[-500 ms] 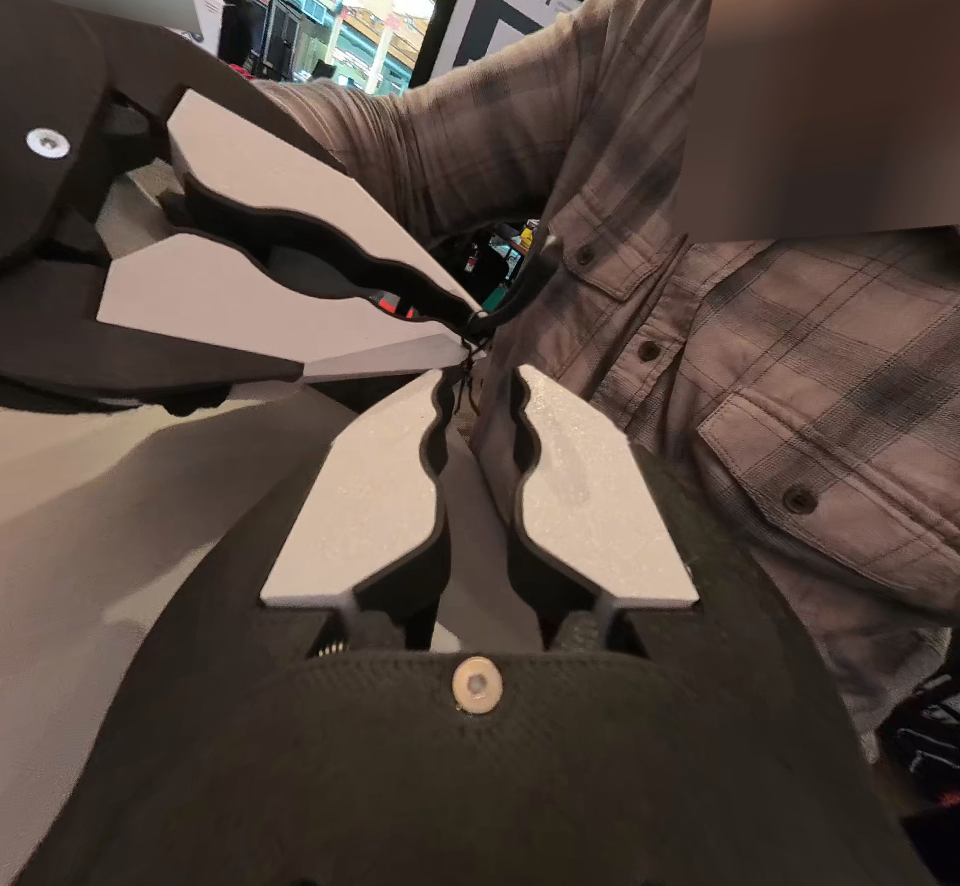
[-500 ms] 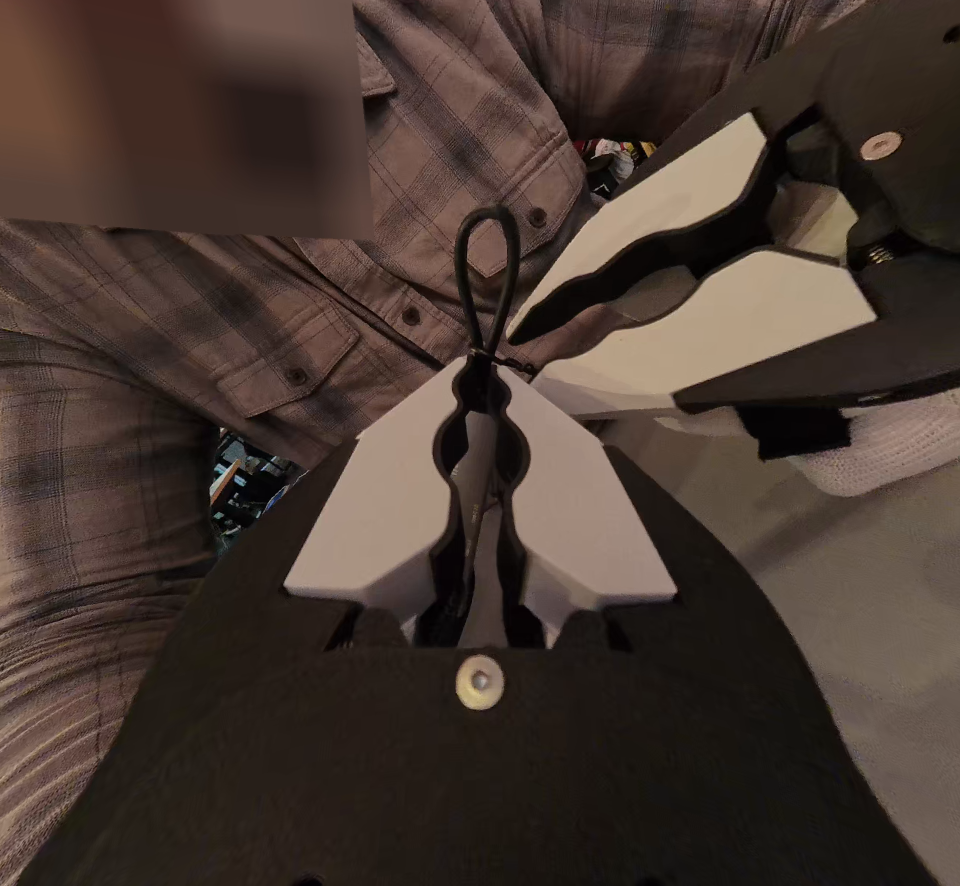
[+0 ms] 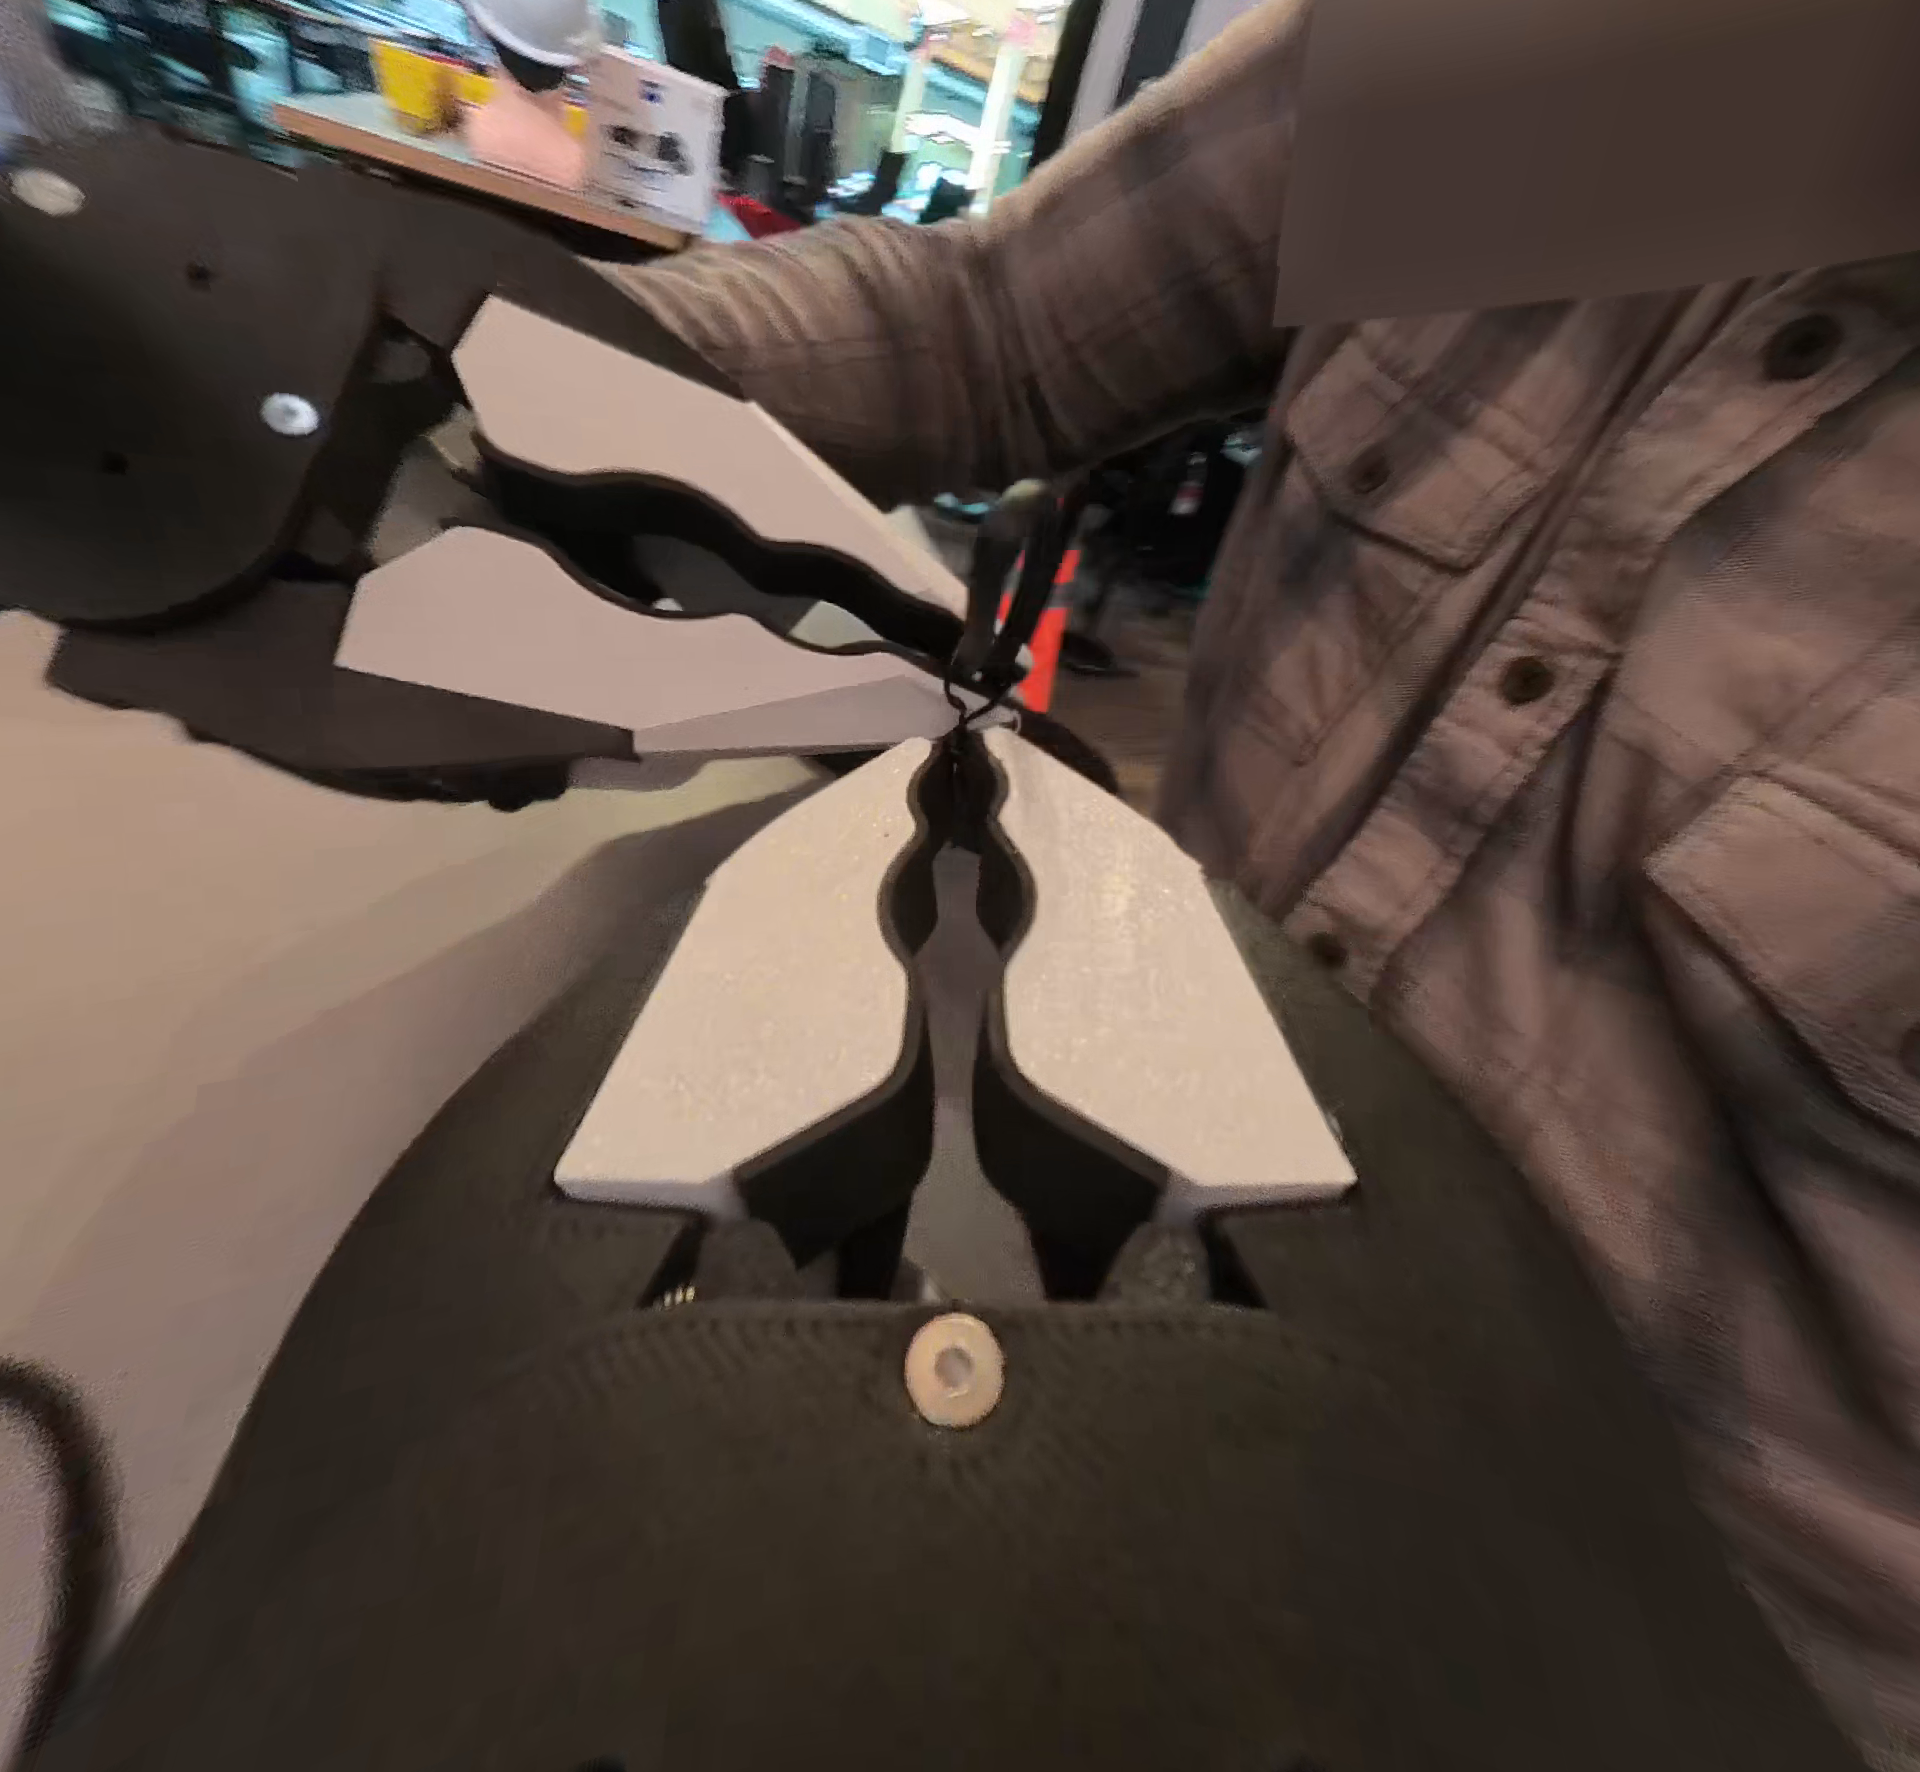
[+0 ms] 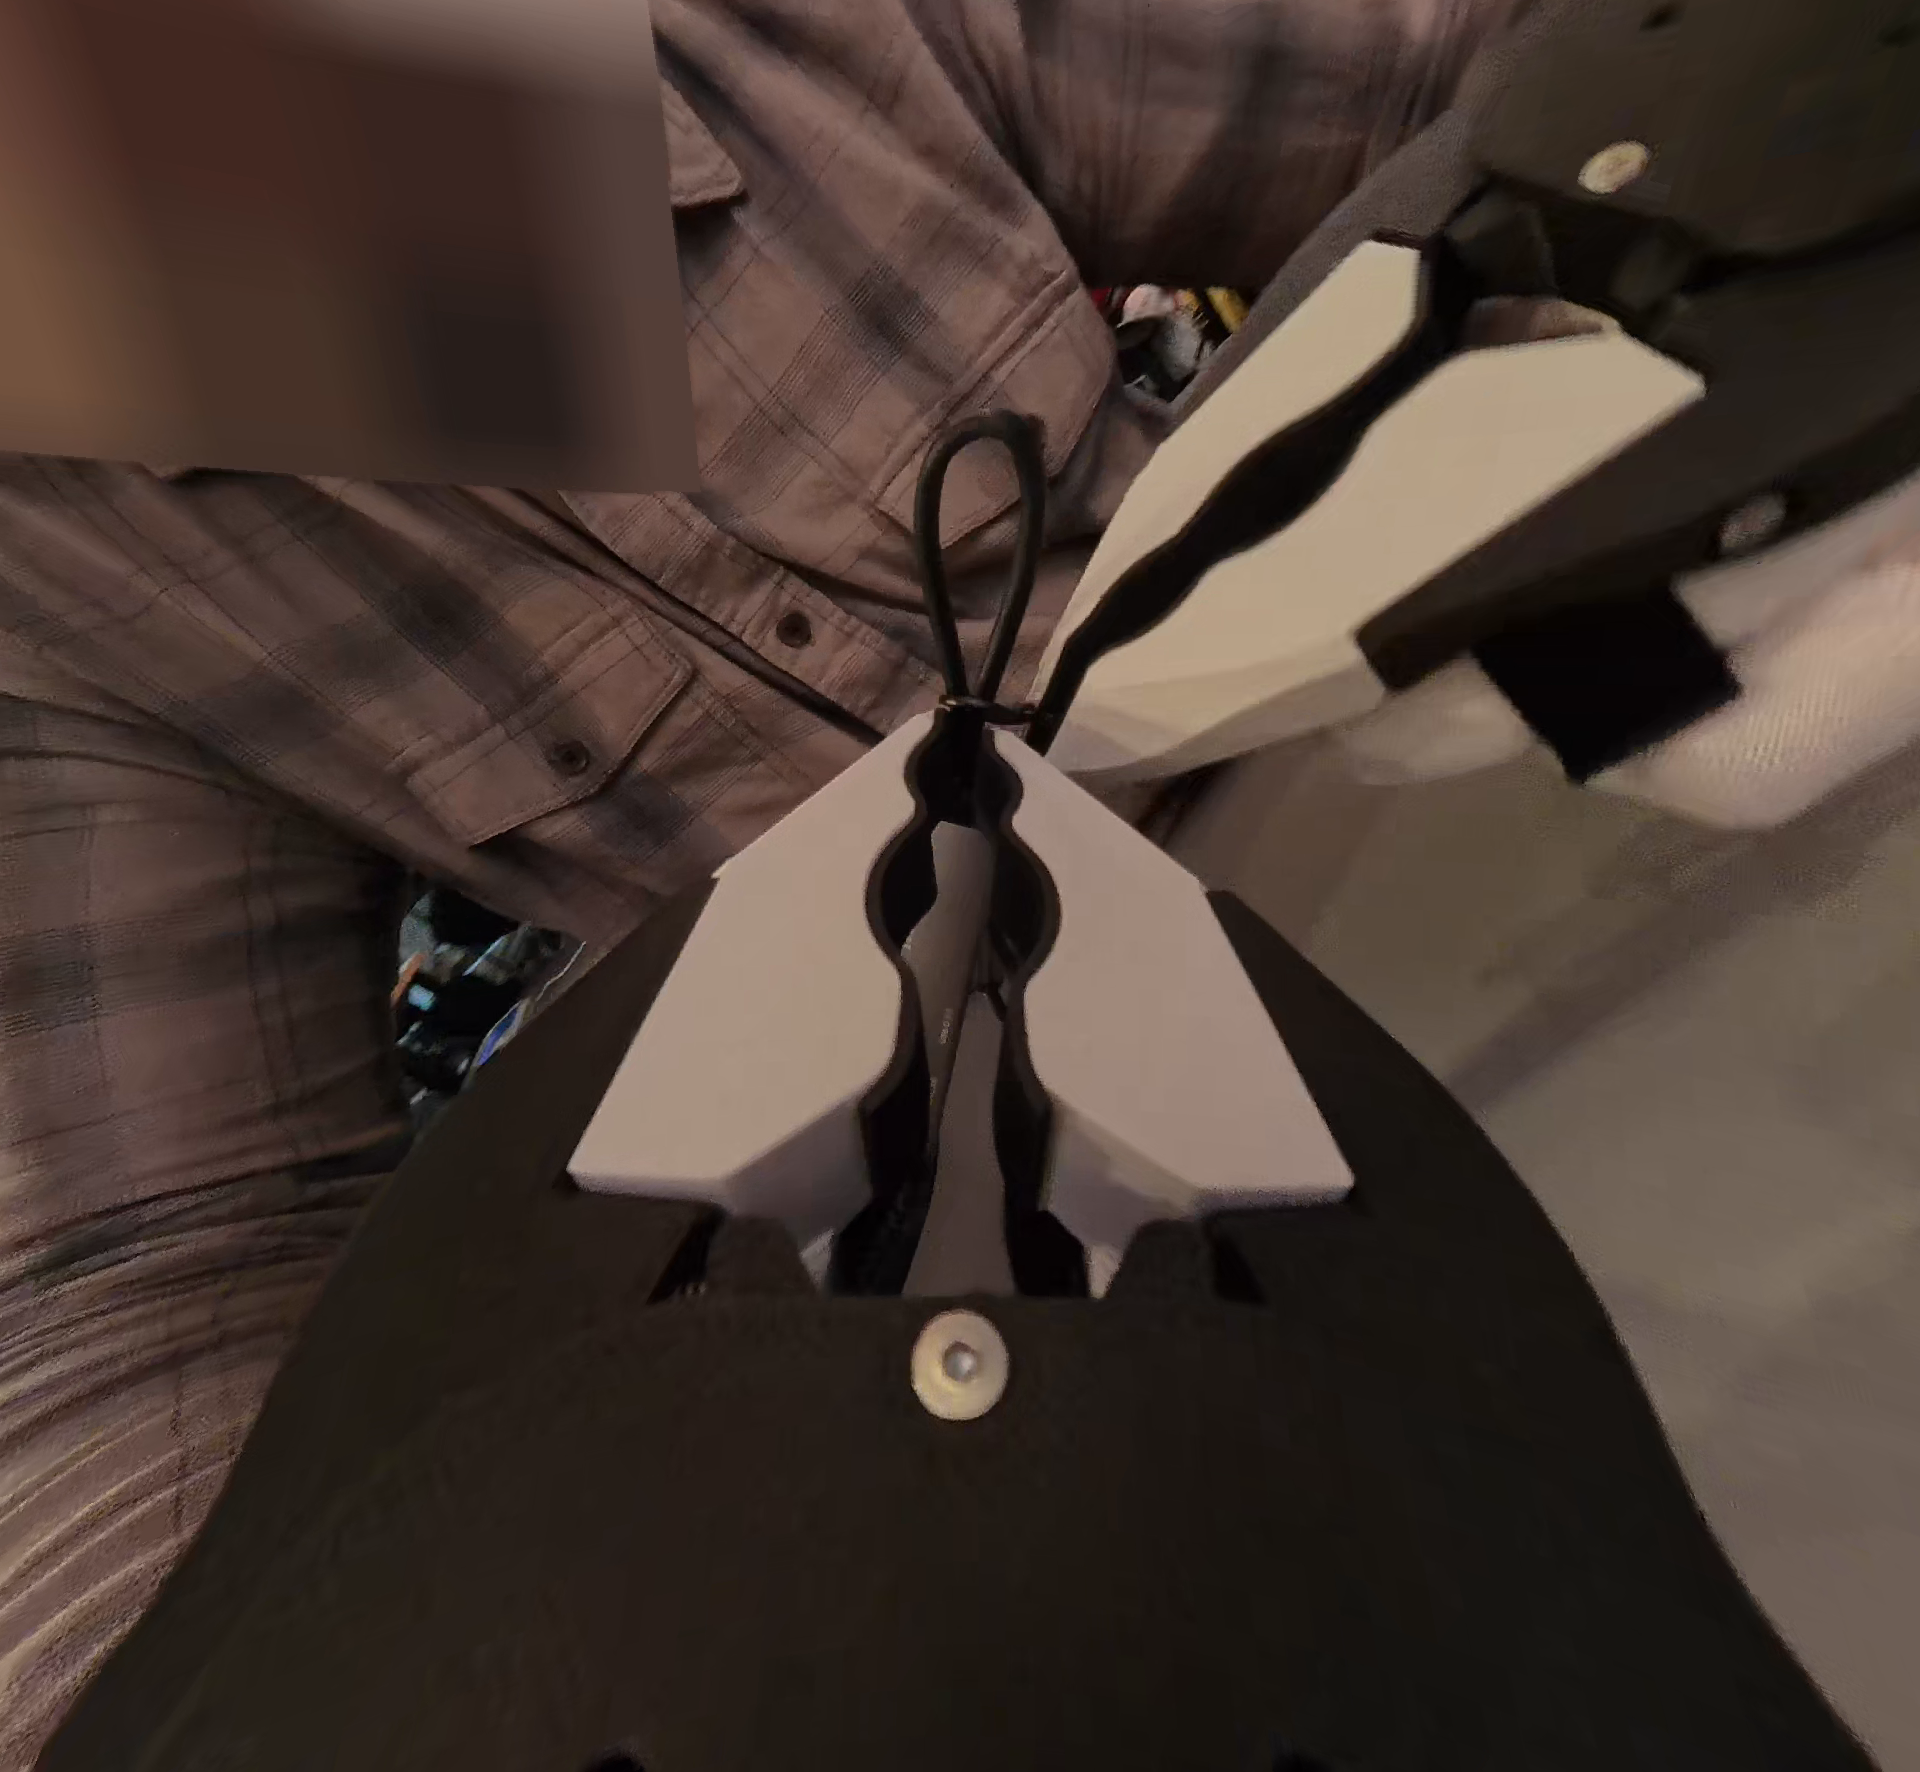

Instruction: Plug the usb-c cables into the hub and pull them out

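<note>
There are 2 grippers, and their tips meet at 1 spot in the air, close to the chest of a person in a grey checked shirt (image 4: 852, 288). The right gripper (image 4: 968, 754) has its 2 white fingers (image 4: 790, 974) pressed almost together at the tips, pinching 1 thin black cable (image 4: 977, 538). The cable is folded into 1 loop that sticks up above those tips, and a thin dark tie (image 4: 987, 706) wraps the bottom of the loop. More of the cable runs down between the fingers.

The left gripper (image 3: 958, 754) has its 2 white fingers (image 3: 790, 974) drawn in tight at the tips too. They close right at the tie under the loop (image 3: 1013, 579), though it is blurry, so I cannot tell just which part they pinch.

In the right wrist view the left gripper comes in from the right, tips touching the tie. In the left wrist view the right gripper (image 3: 961, 683) comes in from the left.

A pale grey table (image 3: 208, 995) lies below. No hub shows in these 2 views.
</note>
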